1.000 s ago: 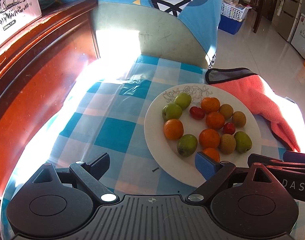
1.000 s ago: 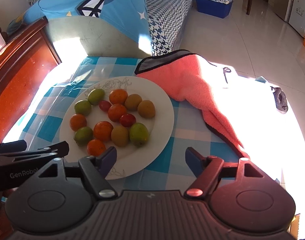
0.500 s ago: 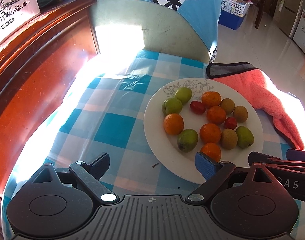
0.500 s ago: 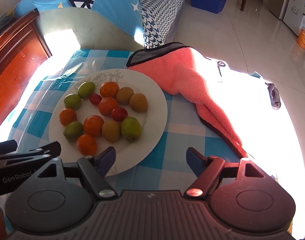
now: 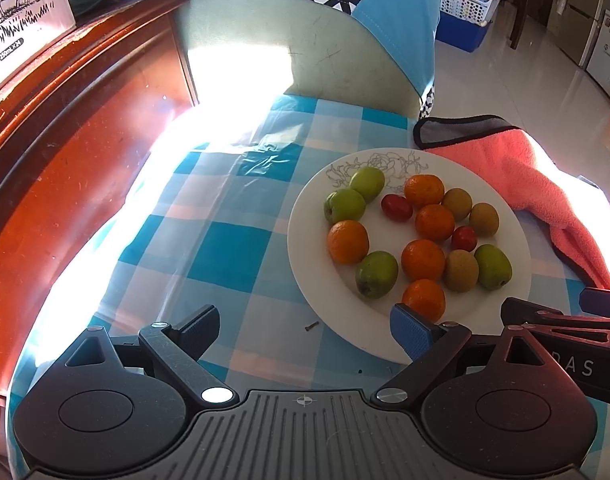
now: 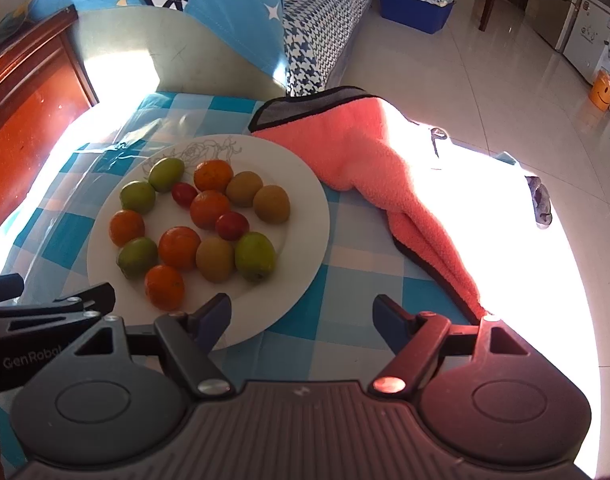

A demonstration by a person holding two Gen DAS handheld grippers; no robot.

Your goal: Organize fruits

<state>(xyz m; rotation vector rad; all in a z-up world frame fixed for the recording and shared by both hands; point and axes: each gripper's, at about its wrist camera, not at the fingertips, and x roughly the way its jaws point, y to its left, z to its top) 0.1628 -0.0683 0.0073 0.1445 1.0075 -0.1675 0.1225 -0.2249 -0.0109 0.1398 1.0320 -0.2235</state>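
Coral towel [image 6: 357, 152] lies touching the fruit plate [image 6: 305, 216].

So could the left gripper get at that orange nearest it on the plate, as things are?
Probably yes. The left gripper is open and empty, and the nearest orange sits at the near side of the plate, just past one of the fingers. Nothing lies over it, though a green fruit sits close beside.
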